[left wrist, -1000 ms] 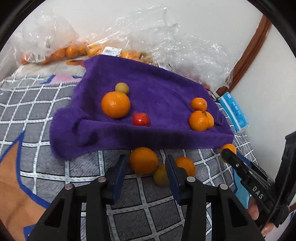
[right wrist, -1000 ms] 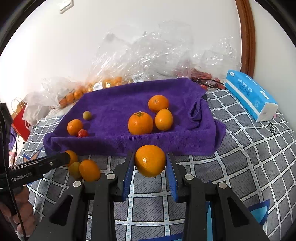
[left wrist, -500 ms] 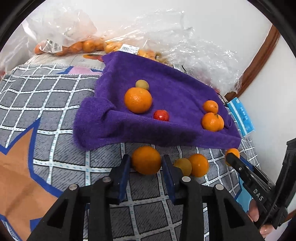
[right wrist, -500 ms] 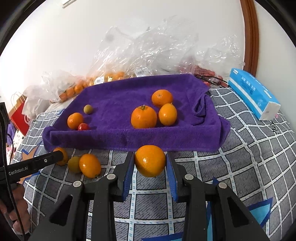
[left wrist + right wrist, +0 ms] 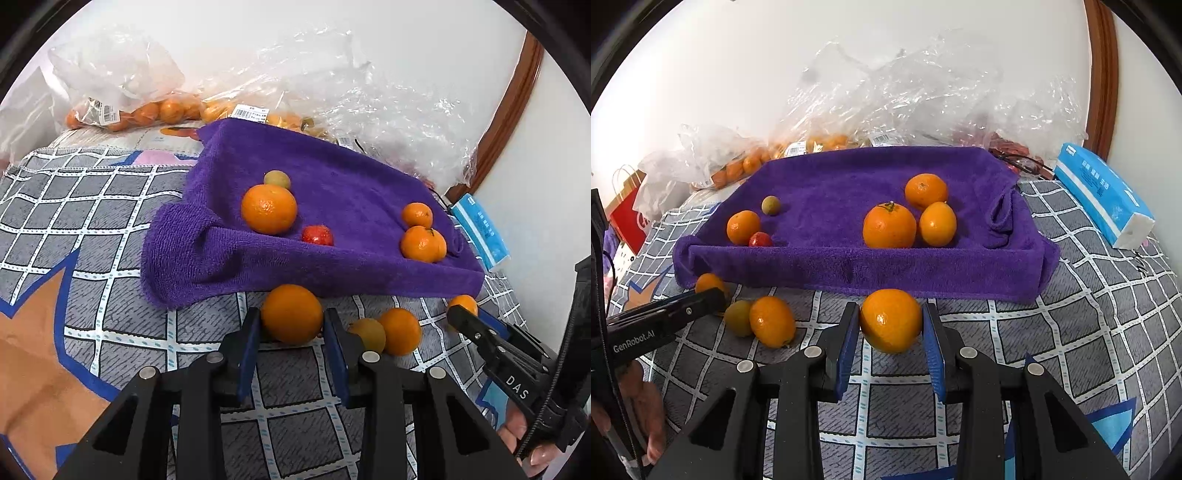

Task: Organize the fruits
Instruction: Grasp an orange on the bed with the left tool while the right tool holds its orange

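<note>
A purple towel (image 5: 343, 184) (image 5: 857, 184) holds several oranges, a small green fruit (image 5: 277, 178) and a small red fruit (image 5: 317, 235). My left gripper (image 5: 291, 328) is shut on an orange (image 5: 291, 314), just in front of the towel's near edge. My right gripper (image 5: 891, 328) is shut on another orange (image 5: 891, 320), held just above the checked cloth. An orange (image 5: 400, 331) (image 5: 772, 321) and a greenish fruit (image 5: 367, 334) (image 5: 738, 317) lie on the cloth between the two grippers.
Clear plastic bags (image 5: 905, 107) of oranges line the wall behind the towel. A blue tissue pack (image 5: 1104, 192) lies at the right. A red paper bag (image 5: 626, 218) stands at the far left. A wooden frame (image 5: 509, 107) runs up the right wall.
My left gripper closed on the orange and shifted left, now facing the towel from its left corner. My right gripper moved a little closer to the towel with its orange.
</note>
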The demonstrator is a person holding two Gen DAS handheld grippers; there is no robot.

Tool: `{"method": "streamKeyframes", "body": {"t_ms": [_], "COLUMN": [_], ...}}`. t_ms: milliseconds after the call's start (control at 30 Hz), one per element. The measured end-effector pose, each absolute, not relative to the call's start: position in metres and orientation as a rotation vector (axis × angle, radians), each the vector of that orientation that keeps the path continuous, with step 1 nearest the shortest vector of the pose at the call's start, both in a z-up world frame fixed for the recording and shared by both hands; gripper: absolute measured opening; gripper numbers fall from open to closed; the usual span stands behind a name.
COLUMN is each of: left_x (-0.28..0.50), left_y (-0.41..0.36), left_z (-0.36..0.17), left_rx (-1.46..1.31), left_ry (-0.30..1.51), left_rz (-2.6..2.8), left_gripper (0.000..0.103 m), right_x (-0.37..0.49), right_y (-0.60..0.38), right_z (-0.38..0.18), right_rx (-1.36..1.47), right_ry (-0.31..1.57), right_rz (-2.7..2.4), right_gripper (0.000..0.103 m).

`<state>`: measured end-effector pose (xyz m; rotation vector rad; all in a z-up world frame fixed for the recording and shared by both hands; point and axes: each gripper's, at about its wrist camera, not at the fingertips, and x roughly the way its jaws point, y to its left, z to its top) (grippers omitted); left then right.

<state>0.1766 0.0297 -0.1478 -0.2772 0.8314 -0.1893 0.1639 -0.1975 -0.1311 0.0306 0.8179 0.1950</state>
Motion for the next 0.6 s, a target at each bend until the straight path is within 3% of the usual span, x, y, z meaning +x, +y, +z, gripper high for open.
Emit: {"method": "streamKeyframes", "body": {"t_ms": [600], "left_x": [0.164], "left_y": [0.028], "left_z": [-0.131], "left_rx": [-0.294], "left_ry": [0.745], "left_rz": [-0.237], "left_gripper": [0.032], "right_x": [0.160], "right_y": [-0.201], "right_z": [-0.123], "right_rx": [0.052], "right_ry": [0.775], "right_rz": [0.195], "right_gripper": [0.034]}}
